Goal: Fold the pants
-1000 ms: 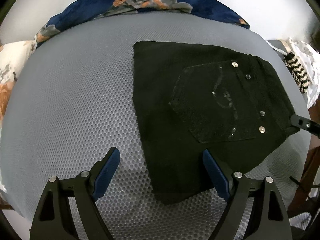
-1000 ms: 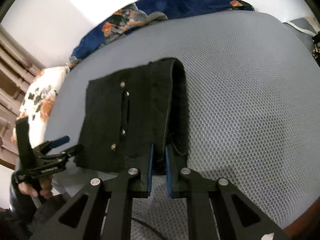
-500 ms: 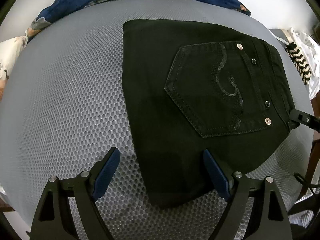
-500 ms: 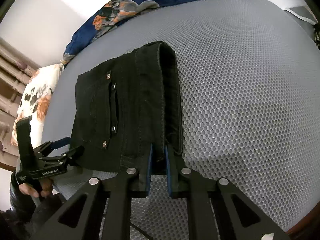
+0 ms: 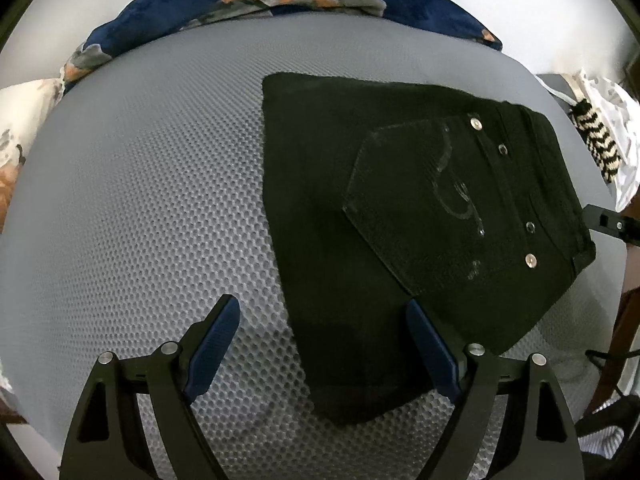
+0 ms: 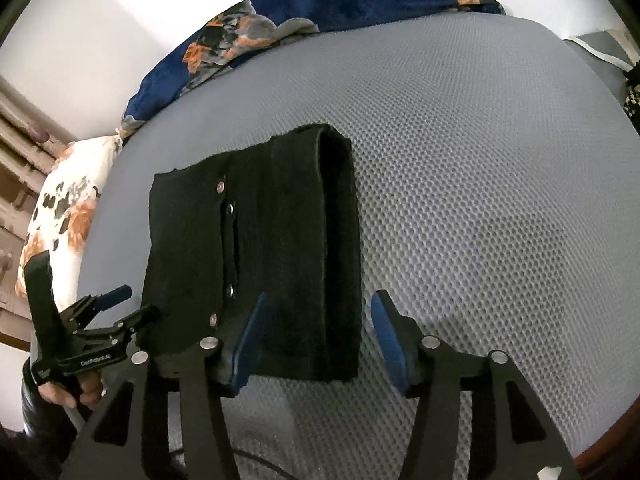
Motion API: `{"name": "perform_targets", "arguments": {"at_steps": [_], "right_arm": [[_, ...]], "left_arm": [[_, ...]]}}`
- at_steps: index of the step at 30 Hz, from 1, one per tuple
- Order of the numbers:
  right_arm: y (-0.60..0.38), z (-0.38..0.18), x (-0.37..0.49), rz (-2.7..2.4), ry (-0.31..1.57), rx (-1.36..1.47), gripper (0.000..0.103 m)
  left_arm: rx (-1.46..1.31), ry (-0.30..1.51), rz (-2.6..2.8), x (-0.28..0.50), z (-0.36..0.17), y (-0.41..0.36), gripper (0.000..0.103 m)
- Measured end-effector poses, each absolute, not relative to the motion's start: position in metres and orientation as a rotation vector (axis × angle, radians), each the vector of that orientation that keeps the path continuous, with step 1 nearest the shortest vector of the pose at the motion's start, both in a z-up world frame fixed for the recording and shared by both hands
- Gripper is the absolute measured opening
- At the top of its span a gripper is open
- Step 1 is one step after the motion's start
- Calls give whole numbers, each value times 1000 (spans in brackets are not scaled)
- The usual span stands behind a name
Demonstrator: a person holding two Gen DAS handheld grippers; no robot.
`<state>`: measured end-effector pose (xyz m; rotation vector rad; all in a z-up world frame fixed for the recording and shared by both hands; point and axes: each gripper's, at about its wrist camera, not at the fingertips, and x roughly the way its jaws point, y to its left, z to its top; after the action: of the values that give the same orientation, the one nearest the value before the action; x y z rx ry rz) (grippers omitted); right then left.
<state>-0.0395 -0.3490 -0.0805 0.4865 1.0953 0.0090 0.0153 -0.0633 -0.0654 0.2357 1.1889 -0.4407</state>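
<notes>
- Pretty much at the tail end of the fold: black jeans point(image 5: 400, 216) already down to a compact rectangle, lying flat on the grey mesh mattress point(image 5: 140, 208), back pocket point(image 5: 436, 204) facing up.
- Left gripper point(image 5: 324, 344): blue pads wide apart, holding nothing, hovering at the near corner of the bundle. Right pad point(image 5: 430, 350) over the cloth edge; can't tell if actually touching.
- Right gripper point(image 6: 316, 344): also spread wide, nothing clamped, straddling the rolled fold edge point(image 6: 336, 240) just ahead of the fingertips, waistband side off to its left.
- Probably just needs a back-off or a quick pat to flatten that puffy fold; no new grab looks necessary.
- Further out past the jeans: blue floral blanket point(image 6: 320, 4) bunched at the far end of the mattress.
</notes>
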Motion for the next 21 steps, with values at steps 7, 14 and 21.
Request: {"name": "perform_targets", "arguments": {"at_steps": [7,14,21], "right_arm": [[-353,-96,-22,33,1123,522,57],[-362,-115,-15,72,1145,591,57],[-382,-132,-12,222,1143,742,59]], "left_arm": [[162,1207,-436,27,-68,-48,86],[74,1263,-434,47,-77,-39,86],[-64,1307,-506,63,-82,-25,86]]}}
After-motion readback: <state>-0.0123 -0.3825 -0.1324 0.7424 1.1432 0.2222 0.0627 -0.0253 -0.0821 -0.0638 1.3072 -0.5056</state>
